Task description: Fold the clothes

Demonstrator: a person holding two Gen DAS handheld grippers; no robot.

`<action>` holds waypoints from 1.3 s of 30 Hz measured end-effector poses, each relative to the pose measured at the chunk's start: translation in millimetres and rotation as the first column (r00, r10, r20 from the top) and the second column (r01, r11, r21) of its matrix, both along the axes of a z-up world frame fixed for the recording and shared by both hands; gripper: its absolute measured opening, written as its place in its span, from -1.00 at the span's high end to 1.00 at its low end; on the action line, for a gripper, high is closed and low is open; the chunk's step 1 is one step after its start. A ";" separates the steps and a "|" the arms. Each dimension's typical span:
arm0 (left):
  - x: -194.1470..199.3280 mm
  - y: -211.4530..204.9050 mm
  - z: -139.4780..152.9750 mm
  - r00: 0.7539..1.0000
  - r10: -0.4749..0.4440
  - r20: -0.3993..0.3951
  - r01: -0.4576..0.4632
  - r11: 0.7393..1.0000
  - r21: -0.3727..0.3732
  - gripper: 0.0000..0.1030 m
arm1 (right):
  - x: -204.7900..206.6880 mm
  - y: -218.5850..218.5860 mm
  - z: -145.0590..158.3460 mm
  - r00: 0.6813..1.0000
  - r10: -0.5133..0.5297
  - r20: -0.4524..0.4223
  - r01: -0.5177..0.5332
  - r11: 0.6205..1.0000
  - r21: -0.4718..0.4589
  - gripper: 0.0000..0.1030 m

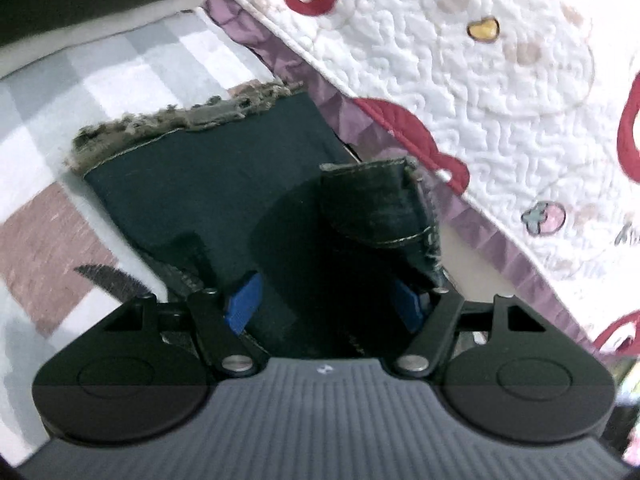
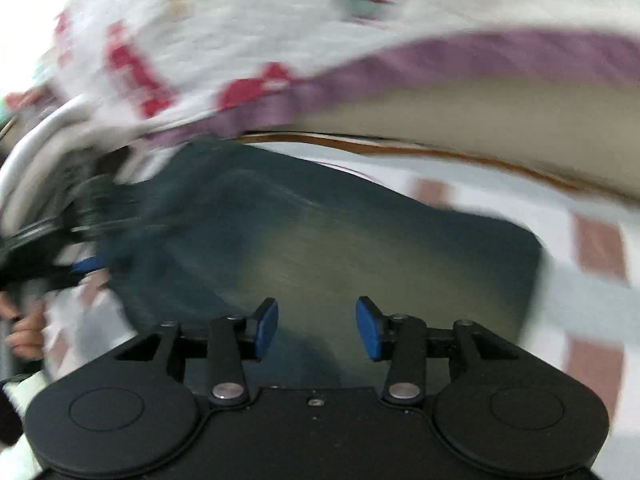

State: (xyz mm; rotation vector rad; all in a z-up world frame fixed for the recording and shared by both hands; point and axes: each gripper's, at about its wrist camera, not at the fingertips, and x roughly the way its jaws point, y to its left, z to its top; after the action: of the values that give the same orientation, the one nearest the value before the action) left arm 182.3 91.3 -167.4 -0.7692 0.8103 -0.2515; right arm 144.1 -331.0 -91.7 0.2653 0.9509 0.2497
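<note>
Blue pads [image 2: 266, 328] of the right gripper [image 2: 317, 328] are parted – nothing is held.
Dark jeans [image 1: 208, 184], bunched inside the left gripper [image 1: 328, 308] – grip uncertain; heavy, limp denim, best taken at the frayed hem [image 1: 180, 120], eleven o'clock.

Floor: you have a checked mat [image 1: 132, 64] (grey, white, brown squares).
On it: dark jeans [image 1: 208, 184], frayed hem.

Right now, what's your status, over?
Left gripper around bunched dark denim jeans. Right gripper open, empty above them. White quilted blanket alongside.
</note>
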 end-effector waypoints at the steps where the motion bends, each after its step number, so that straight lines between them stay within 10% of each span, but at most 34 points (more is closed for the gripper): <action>1: -3.9 1.1 -1.2 1.000 0.015 0.001 -0.015 1.000 -0.010 -0.35 | -3.4 -13.5 -11.2 0.998 -0.053 -0.039 0.054 0.998 0.027 0.06; 4: -18.1 6.8 -4.3 0.996 0.076 0.045 -0.073 0.996 -0.048 -0.38 | -2.9 -35.2 -24.1 0.988 -0.129 -0.085 0.139 0.981 0.132 0.06; 8: -41.4 1.0 5.7 0.980 0.138 0.141 -0.158 0.977 0.142 -0.38 | 3.9 -39.8 -26.5 0.989 -0.129 -0.072 0.140 0.977 0.159 0.02; 11: -41.3 1.7 5.5 0.988 0.115 0.105 -0.129 0.982 0.135 -0.39 | 5.5 -39.9 -30.7 0.990 -0.119 -0.071 0.128 0.981 0.143 0.02; 22: 2.2 -12.4 -12.6 0.999 0.042 0.020 -0.043 0.996 0.077 -0.49 | 4.4 -17.9 -24.2 1.000 -0.014 -0.017 0.013 0.999 -0.050 -0.09; 32: 52.2 -53.6 -14.3 1.000 -0.017 0.017 0.013 0.977 0.214 -0.70 | 5.8 1.6 -24.9 0.996 0.065 0.054 -0.053 0.978 -0.200 -0.15; 36: 49.2 -76.7 -0.1 0.987 -0.124 0.101 0.081 0.933 0.351 0.63 | 7.3 -2.1 -25.5 0.997 0.060 0.053 -0.049 0.981 -0.187 -0.17; 39: 41.6 -98.1 14.5 0.967 -0.231 0.109 0.142 0.840 0.523 0.69 | 7.9 -0.8 -26.5 0.997 0.053 0.050 -0.043 0.982 -0.182 -0.19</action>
State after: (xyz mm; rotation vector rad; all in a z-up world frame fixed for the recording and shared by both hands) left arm 224.0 -6.8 -152.9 -0.1591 0.7449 -0.2563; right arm 152.1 -331.9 -118.1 0.0682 0.9200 0.2117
